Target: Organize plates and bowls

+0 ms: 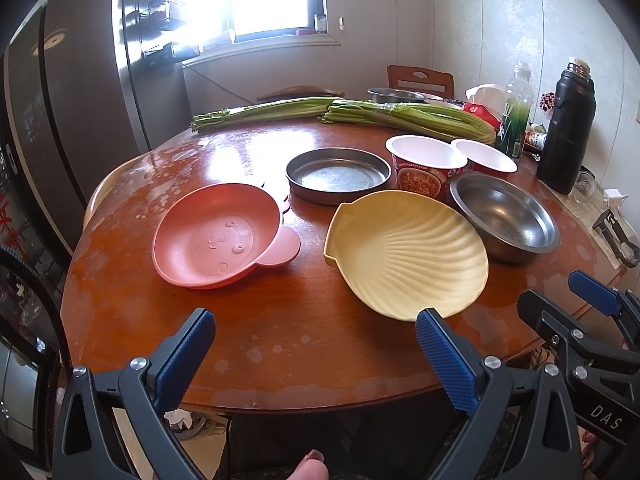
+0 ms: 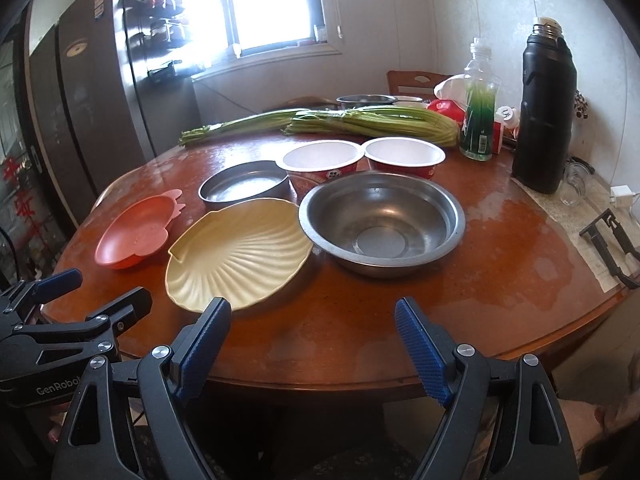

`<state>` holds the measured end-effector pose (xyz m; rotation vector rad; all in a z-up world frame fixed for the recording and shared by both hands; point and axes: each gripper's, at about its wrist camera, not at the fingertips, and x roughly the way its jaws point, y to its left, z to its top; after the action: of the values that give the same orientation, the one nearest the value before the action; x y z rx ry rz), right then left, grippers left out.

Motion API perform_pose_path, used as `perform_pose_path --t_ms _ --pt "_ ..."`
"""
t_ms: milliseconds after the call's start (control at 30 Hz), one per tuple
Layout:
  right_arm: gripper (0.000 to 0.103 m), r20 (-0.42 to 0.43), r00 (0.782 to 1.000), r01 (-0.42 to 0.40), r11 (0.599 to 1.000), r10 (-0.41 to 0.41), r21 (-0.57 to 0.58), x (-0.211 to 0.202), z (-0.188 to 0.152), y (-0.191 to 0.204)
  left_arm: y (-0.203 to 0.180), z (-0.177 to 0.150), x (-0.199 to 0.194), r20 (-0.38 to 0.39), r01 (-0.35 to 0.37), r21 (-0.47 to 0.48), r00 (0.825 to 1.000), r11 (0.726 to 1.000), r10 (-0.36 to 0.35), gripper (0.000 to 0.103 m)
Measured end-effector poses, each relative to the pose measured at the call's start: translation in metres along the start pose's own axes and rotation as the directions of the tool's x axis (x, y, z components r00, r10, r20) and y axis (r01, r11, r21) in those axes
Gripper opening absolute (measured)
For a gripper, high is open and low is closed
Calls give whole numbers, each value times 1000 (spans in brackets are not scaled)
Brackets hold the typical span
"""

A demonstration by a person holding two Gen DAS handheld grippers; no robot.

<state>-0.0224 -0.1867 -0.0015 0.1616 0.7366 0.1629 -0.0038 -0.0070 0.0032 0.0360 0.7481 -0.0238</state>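
A pink bear-face plate (image 1: 216, 236) (image 2: 136, 236), a yellow shell-shaped plate (image 1: 408, 252) (image 2: 236, 252), a flat steel pan (image 1: 338, 174) (image 2: 244, 186), a steel bowl (image 1: 504, 216) (image 2: 380, 222) and two red paper bowls (image 1: 426, 166) (image 2: 320, 160), (image 1: 486, 158) (image 2: 404, 156) stand on the round wooden table (image 1: 280, 340) (image 2: 340, 320). My left gripper (image 1: 316, 328) is open and empty over the table's near edge, its right finger just before the yellow plate. My right gripper (image 2: 314, 320) is open and empty near the edge, before the steel bowl.
Celery bunches (image 1: 360, 114) (image 2: 340, 120) lie at the back. A green bottle (image 2: 478, 120), a black flask (image 2: 546, 120), a glass (image 2: 574, 188) and a black stand (image 2: 612, 240) sit at the right. A fridge (image 1: 80, 120) stands left.
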Motion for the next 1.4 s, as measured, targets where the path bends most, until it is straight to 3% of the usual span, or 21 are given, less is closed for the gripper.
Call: perform_pose_path --t_ms 367,900,1133,1400 --pt "85 4 1000 -2 1000 2 -3 -1 0 0 -1 1 -2 16 6 -4 1000 1000 -6 101" --pt "85 12 999 -39 998 40 -45 5 10 14 12 4 2 -38 12 -32 999 999 -14 101" --pt "85 11 993 -118 987 119 -107 15 30 45 63 10 6 -20 -32 -144 999 989 29 101" --pt "85 -45 973 -231 957 226 -175 46 49 97 130 13 8 -20 -169 -206 986 964 168 101"
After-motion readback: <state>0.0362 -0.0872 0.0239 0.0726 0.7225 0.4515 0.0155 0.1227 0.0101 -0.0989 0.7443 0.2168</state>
